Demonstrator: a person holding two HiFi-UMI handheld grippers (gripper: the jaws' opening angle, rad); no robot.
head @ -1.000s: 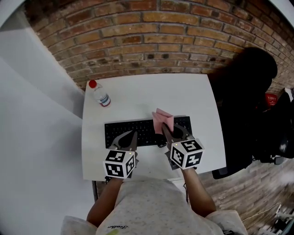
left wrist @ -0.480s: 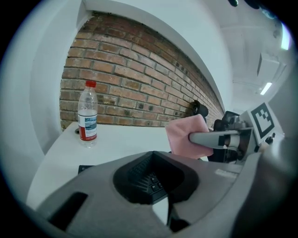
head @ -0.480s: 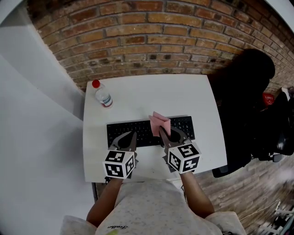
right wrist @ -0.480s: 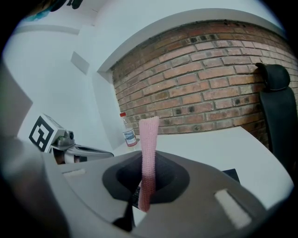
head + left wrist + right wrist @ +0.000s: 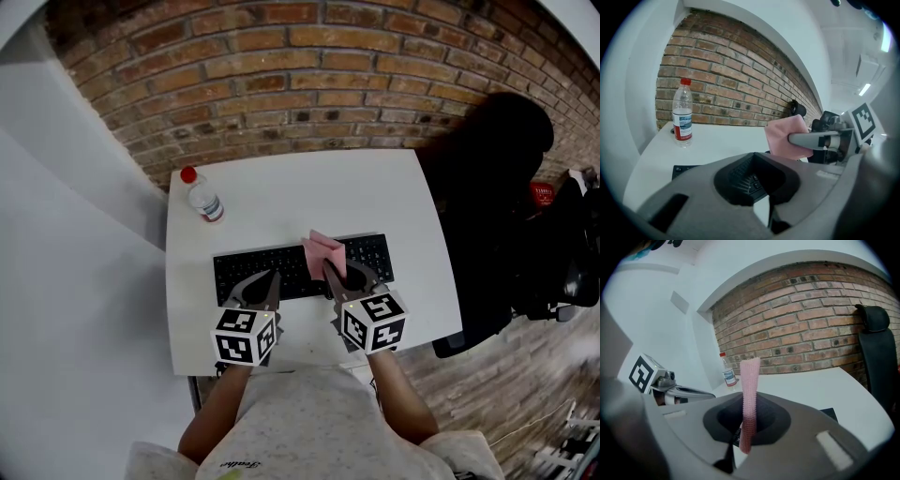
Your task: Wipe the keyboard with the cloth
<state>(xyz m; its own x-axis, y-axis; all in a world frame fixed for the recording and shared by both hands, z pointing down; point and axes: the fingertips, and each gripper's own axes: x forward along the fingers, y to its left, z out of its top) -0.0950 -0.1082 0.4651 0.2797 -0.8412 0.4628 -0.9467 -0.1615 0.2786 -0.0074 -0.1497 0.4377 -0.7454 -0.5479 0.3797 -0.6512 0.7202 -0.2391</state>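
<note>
A black keyboard (image 5: pixel 281 264) lies across the near half of the white table (image 5: pixel 300 192). My right gripper (image 5: pixel 328 271) is shut on a folded pink cloth (image 5: pixel 323 250) that stands up over the keyboard's middle right. From the right gripper view the cloth (image 5: pixel 749 394) rises as a thin strip pinched between the jaws. The left gripper view shows the cloth (image 5: pixel 785 137) from the side. My left gripper (image 5: pixel 270 279) is shut with nothing in it, tips over the keyboard's front edge, left of the cloth.
A clear water bottle (image 5: pixel 201 195) with a red cap stands at the table's far left corner. A black office chair (image 5: pixel 492 187) sits against the table's right side. A brick wall (image 5: pixel 309 75) runs behind the table. The table's front edge is just under my grippers.
My right gripper has carried the cloth a little to the left along the keyboard. The left gripper has stayed in place.
</note>
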